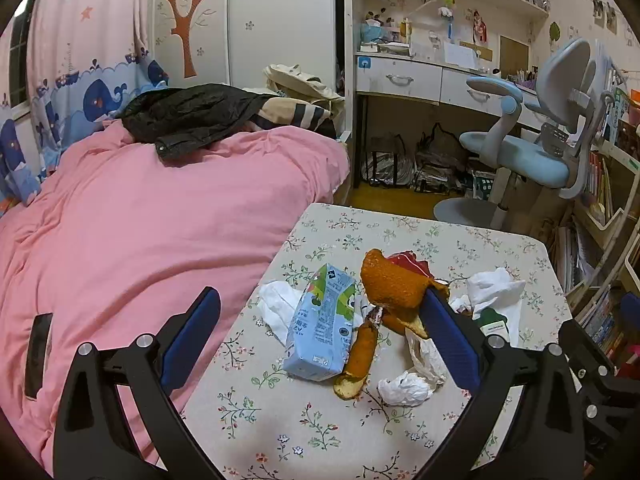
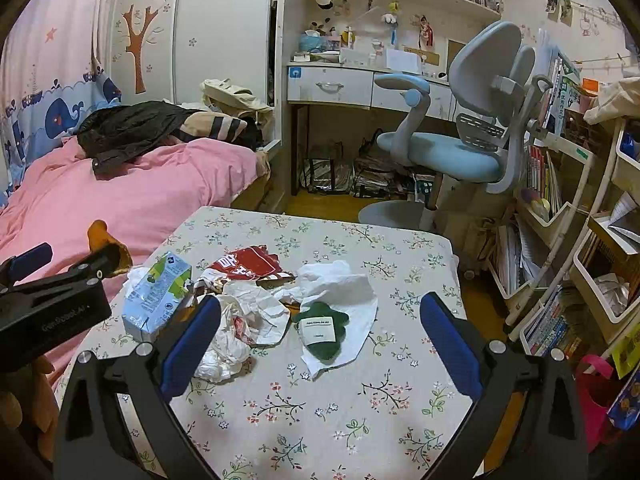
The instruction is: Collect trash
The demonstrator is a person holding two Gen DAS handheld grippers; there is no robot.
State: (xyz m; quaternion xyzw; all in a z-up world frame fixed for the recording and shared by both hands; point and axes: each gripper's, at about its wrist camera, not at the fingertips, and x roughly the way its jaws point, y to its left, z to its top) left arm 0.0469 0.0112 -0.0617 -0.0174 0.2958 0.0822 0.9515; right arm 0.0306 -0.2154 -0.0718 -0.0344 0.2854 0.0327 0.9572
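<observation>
Left gripper jaws wide (orange peel touching one), above table.

- Left gripper — black frame, two long angled arms, each ending in a flat blue pad.
- Round silver screw heads sit at the arm joints, two per side.
- Right gripper — same build: black arms, blue pads, silver screws.
- From the right wrist view the left gripper's black body shows faint raised lettering, hard to read.
</observation>
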